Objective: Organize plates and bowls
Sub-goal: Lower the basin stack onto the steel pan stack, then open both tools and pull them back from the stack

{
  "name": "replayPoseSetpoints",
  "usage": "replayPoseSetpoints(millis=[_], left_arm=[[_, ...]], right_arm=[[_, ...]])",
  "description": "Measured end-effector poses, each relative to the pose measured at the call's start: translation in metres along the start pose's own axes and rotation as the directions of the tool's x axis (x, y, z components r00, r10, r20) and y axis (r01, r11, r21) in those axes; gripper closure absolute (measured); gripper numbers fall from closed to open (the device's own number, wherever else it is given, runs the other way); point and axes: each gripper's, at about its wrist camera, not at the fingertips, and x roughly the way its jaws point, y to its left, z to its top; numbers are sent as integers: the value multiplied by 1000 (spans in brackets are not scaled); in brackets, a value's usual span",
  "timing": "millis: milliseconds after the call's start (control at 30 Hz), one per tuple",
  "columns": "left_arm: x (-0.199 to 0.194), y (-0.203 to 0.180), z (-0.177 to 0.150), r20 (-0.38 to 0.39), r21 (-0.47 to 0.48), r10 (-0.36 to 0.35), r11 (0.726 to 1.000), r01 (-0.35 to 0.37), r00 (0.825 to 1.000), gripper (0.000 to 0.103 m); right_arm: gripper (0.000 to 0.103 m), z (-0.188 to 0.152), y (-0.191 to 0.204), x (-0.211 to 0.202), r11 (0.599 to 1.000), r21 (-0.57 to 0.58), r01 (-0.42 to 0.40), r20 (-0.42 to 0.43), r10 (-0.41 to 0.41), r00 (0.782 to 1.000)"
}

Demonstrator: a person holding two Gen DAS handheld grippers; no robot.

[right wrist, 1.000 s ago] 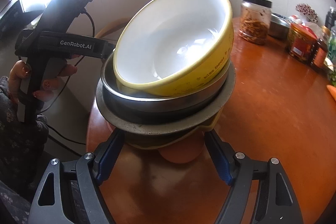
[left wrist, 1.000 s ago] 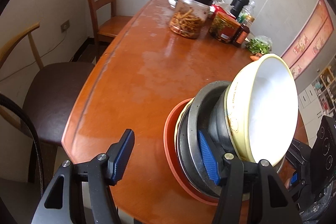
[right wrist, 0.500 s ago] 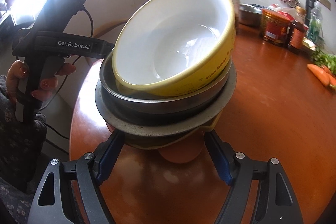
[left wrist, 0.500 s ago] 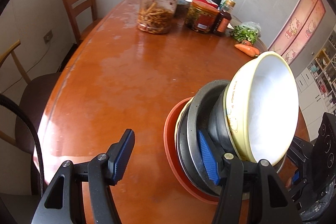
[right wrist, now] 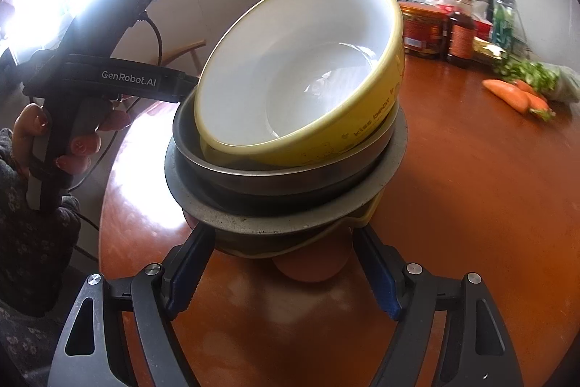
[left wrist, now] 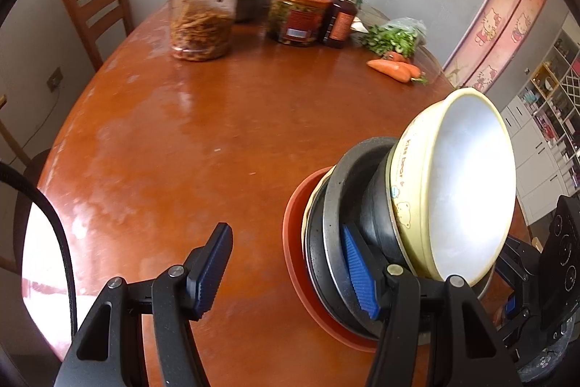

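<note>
A stack of dishes is held above the brown table (left wrist: 203, 147): a yellow bowl (right wrist: 301, 78) with a white inside on top, a steel bowl (right wrist: 275, 176), a grey metal plate (right wrist: 290, 216), then an orange plate (left wrist: 293, 242) at the bottom. My right gripper (right wrist: 282, 274) has its blue pads on both sides of the stack's lower part, under the metal plate's rim. My left gripper (left wrist: 286, 272) is open; its right pad (left wrist: 357, 272) lies against the metal plate's rim, its left pad (left wrist: 212, 272) is free over the table. The stack (left wrist: 417, 213) appears tilted in the left wrist view.
At the table's far end stand a jar of dried strips (left wrist: 203, 13), a red-lidded jar (left wrist: 297, 17), sauce bottles (left wrist: 340, 20), a steel bowl (left wrist: 250, 0), greens (left wrist: 395, 37) and carrots (left wrist: 395, 69). A wooden chair (left wrist: 98, 9) stands at the far left.
Both grippers and the stack have swung together to the right over the table; the jars and carrots have come further into view. The hold on the stack is the same.
</note>
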Motion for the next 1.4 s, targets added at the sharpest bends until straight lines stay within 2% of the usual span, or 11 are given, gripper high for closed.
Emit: replayPoseSetpoints(millis=[267,533,1000,1200,1400], left_arm=[[22,-32,16,-20,21,-16,1000,17,1000,43],[30,-54,24,-15,36,-7,999,8,1000,43],[33,-62,22,-10,32,-2,999,2,1000,43],[31,-58,18,0,-2,-1,1000,1,1000,42],[27,-49,13,21,-32,-14,999,14,1000,41]], right_arm=[[23,-14,-19,-25,998,42,50,6,-50,999],[23,-29,-20,-42,995,64,73,3,-73,997],[23,-29,-29,-47,994,62,87,-9,-87,996],[22,-23,-37,-41,993,52,105,-17,-104,994],[22,-21,-29,-43,991,44,128,-20,-127,992]])
